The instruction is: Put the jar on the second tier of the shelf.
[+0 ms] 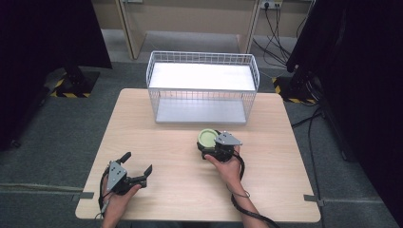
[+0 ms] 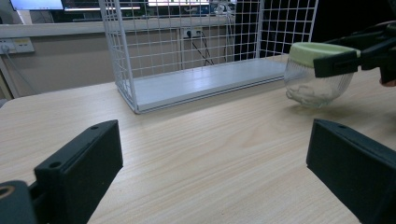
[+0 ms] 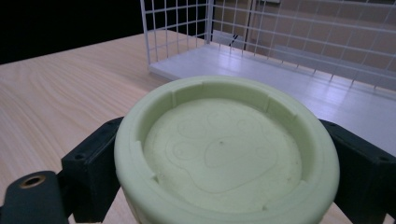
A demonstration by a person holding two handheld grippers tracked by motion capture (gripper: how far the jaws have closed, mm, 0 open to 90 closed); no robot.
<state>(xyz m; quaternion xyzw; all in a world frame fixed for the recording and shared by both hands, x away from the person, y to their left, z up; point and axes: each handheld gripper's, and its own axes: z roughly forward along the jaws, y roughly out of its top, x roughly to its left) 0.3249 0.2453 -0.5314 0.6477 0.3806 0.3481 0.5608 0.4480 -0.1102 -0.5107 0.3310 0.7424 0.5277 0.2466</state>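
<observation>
Your right claw (image 1: 210, 144) grips the clear ribbed jar with pale-green lid (image 3: 226, 149) at its lid, jar standing on the table (image 1: 266, 175); left claw (image 1: 139, 168) gapes empty; the white wire basket (image 1: 203, 71) ahead likely receives it next.

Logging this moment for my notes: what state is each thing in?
Jar: upright on the table, green lid on, gripped at the lid.
Right tool: shut on the jar.
Left tool: open, holding nothing.
Wire basket: upright, open front faces the person, holds nothing.
</observation>
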